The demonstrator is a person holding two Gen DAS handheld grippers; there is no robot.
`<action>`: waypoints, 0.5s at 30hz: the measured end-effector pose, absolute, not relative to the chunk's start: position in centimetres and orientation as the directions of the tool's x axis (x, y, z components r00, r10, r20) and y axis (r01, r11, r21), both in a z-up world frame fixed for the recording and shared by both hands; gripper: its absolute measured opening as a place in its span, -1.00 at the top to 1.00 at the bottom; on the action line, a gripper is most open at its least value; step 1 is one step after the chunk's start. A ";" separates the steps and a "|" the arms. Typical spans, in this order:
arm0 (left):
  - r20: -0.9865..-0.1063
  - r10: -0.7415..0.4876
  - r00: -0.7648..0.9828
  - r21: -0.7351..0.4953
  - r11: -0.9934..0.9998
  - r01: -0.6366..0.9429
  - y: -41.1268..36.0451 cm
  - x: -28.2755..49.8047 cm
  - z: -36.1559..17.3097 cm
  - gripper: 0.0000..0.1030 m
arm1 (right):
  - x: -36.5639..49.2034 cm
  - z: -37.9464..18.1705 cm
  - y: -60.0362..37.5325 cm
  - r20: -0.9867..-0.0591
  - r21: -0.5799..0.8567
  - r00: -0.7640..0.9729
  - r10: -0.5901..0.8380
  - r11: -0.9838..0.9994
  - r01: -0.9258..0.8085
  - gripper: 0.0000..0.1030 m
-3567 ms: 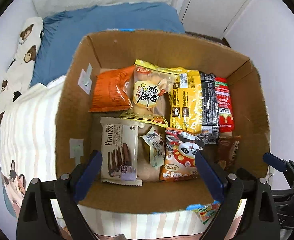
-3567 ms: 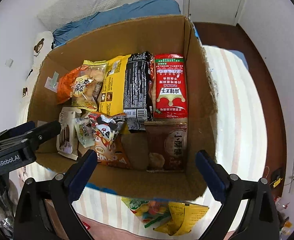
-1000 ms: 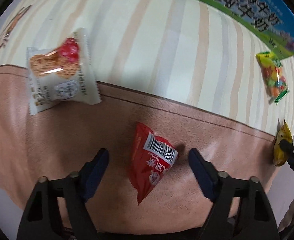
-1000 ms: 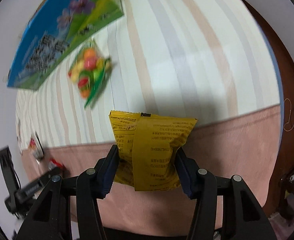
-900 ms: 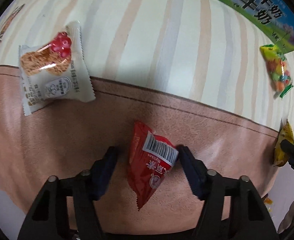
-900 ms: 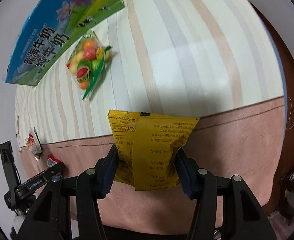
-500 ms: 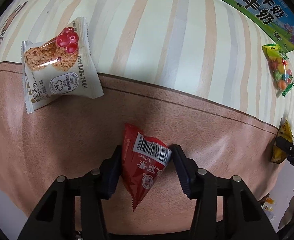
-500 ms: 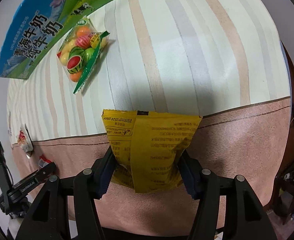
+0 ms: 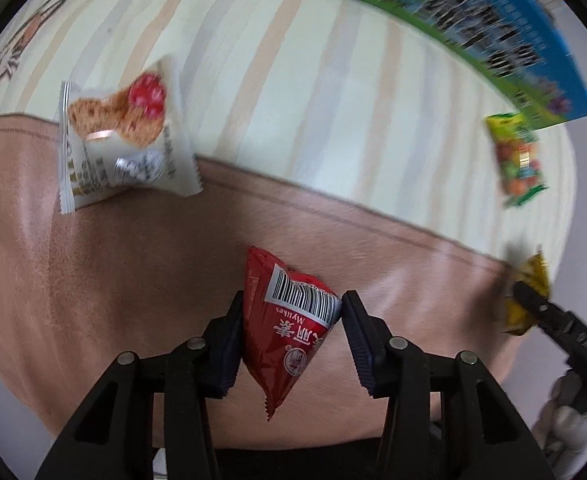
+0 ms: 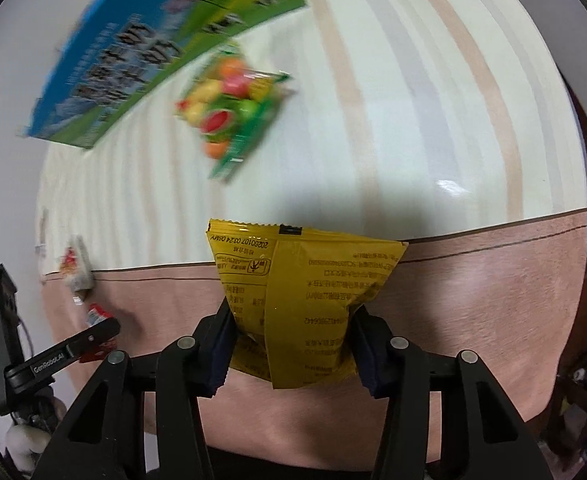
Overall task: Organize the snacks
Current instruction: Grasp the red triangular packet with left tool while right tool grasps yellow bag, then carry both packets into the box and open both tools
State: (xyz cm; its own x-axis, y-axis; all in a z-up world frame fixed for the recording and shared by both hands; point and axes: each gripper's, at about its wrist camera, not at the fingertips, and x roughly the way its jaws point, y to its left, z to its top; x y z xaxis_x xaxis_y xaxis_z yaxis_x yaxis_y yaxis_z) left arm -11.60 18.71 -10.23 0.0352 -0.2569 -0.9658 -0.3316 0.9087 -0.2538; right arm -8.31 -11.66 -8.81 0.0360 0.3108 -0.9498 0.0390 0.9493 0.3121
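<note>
**Two packets gripped, both ready to carry to the box**

My left claw [image 9: 289, 334] is closing on the small red foil snack packet with the white barcode label [image 9: 291, 330]; both pads press its sides and it hangs between them over the pinkish-brown border of the bed cover [image 9: 93, 280]. My right claw [image 10: 293, 344] is also closing, its pads squeezing the lower half of the yellow crinkly snack bag [image 10: 305, 300], which stands up out of the jaws above the same brown border, near the line where the cream striped part begins.

Two snacks lie on the bed: the white wrapper with a biscuit and red berry picture [image 9: 121, 136] across the stripe-and-border line towards the left edge, and the clear green-trimmed bag of fruit-coloured sweets [image 10: 233, 108] just beside the blue and green printed carton [image 10: 153, 44].

To do this well, I judge I should keep both grips firm but not crushing, since the bags are puffy and slippery, lift straight, and keep my hands apart so the packets do not knock together.
</note>
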 end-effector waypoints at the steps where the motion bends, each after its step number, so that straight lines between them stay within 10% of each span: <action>1: -0.962 -0.268 0.049 -0.269 0.904 -0.331 18.7 -11.5 -9.5 0.16 | -8.3 -8.4 -11.3 -0.945 0.327 0.040 0.325 0.945 0.033 -0.03; 15: -0.871 -0.411 0.270 -0.460 0.875 -0.152 15.6 -1.1 4.1 0.16 | 0.3 4.9 -7.4 -0.848 0.464 0.225 0.481 0.877 -0.126 -0.03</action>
State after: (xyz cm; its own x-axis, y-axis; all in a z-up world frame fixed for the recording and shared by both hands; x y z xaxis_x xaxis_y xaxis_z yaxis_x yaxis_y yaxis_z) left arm -1.14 15.61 4.05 0.2695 -0.4109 -0.8709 -0.1518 0.8749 -0.4598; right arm 0.28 -7.39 4.88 0.2245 0.4809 -0.8475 -0.1262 0.8767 0.4641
